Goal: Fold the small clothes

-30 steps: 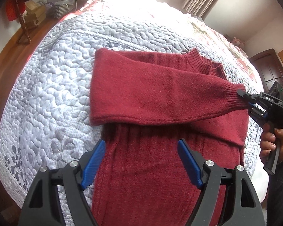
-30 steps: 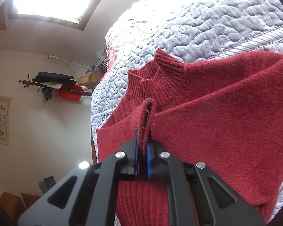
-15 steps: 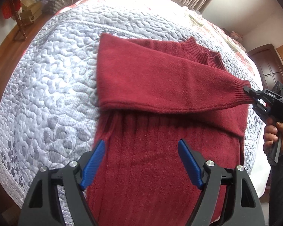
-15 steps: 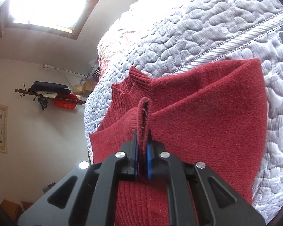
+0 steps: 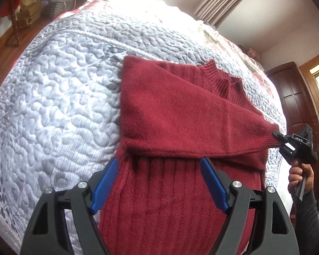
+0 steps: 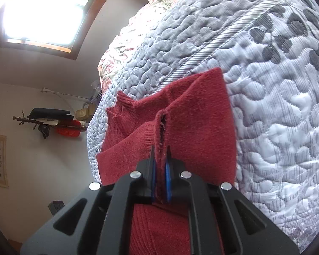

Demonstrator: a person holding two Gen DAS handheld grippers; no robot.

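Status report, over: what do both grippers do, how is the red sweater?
Right gripper shut on sleeve cuff. Left gripper open above red sweater. Sleeve drawn across chest, on quilt. Nothing in the way.

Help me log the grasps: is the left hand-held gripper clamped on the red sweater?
No, the left hand-held gripper hangs open above the red sweater, its blue pads spread apart with nothing between them.

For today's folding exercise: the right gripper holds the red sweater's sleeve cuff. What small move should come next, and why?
Probably lower the cuff onto the sweater body and release: the right gripper holds the sleeve stretched across the chest, while the left gripper hovers open.
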